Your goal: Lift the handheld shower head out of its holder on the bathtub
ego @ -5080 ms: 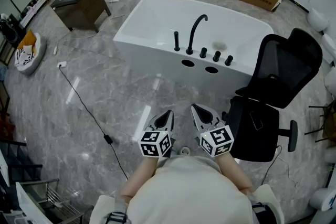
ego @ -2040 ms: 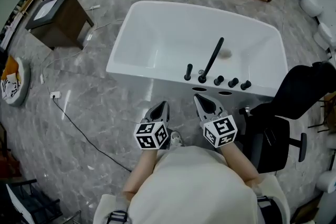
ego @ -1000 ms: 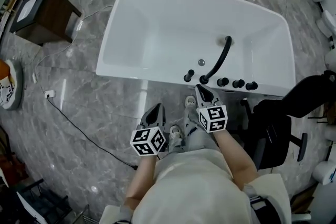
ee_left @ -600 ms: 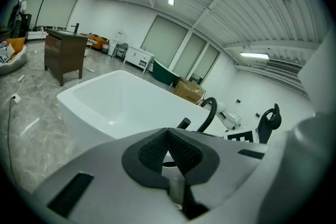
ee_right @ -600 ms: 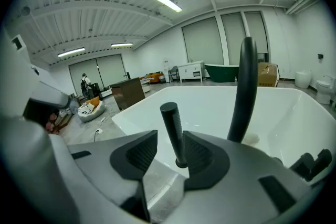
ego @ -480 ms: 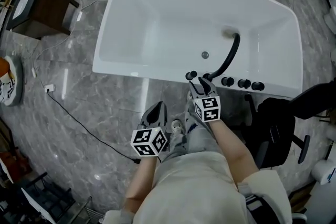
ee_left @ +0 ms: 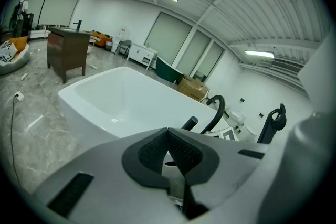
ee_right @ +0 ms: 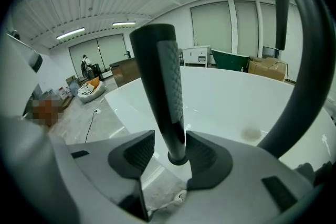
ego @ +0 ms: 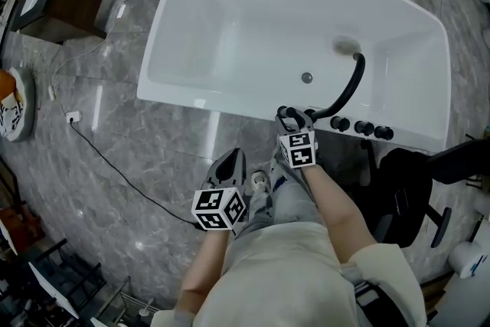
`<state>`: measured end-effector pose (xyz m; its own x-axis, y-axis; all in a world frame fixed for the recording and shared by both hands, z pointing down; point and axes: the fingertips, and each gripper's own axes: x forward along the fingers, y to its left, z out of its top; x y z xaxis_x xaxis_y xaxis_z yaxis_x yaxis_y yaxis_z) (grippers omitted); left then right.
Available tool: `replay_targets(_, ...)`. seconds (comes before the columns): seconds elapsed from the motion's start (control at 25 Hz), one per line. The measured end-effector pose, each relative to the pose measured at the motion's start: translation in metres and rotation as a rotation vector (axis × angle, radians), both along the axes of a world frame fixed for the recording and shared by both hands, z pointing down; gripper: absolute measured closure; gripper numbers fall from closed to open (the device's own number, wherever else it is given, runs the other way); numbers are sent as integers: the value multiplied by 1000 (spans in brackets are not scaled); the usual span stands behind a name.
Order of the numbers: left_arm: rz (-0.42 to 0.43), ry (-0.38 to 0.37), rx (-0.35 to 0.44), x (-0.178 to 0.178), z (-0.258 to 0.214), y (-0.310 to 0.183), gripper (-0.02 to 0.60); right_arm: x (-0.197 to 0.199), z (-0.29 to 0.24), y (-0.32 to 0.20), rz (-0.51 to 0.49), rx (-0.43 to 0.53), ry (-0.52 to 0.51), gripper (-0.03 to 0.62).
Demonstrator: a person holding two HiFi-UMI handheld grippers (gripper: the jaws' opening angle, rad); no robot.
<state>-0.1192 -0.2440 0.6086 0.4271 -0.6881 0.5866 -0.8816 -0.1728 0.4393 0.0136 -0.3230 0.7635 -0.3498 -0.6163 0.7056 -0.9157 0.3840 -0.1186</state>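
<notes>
Right gripper view is filled by the black, cylindrical handheld shower head (ee_right: 163, 81), which is seen standing in its round black holder (ee_right: 177, 157) on the near rim of the white freestanding bathtub (ego: 253, 27). The right tongs (ee_right: 170, 138) are set round its lower shaft. The 2 jaws stand apart, 1 on each side of the stem, and have just been opened wide. A clear gap is seen on the left side. On the right the stem lies just beside the pad and no pressing can be made out, so the shower head is not yet gripped. This low placement, close above the holder, is judged to be chosen so that the stem can be clamped firmly and drawn up along its own axis without being levered against the socket.

From the head view, the right tongs are seen at the tub's near rim, just left of the black curved spout (ego: 348, 88) and the row of 3 black round knobs (ego: 362, 129), none of which is touched. The left tongs (ee_left: 168, 132) are held over the grey marble floor (ego: 115, 165), apart from the tub, with jaws together and nothing between them. They are judged to be held out of the way, since 1 hand is enough for the lift. Closing of the right jaws is what the next step calls for.
</notes>
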Motion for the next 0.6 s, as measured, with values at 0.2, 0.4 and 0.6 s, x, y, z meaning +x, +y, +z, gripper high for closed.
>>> replay_targets(0.2,-13,1,-6,-5,4,-2,561,1,9,-5,-4,-5,47,450)
replay_targets(0.4,-6,3,-6,-4,4,0,561,2,9,-6,4,-10,62,454)
replay_targets(0.6,7,10,3,-3,-2,3,561,3,-4,-2,19,9,63,456)
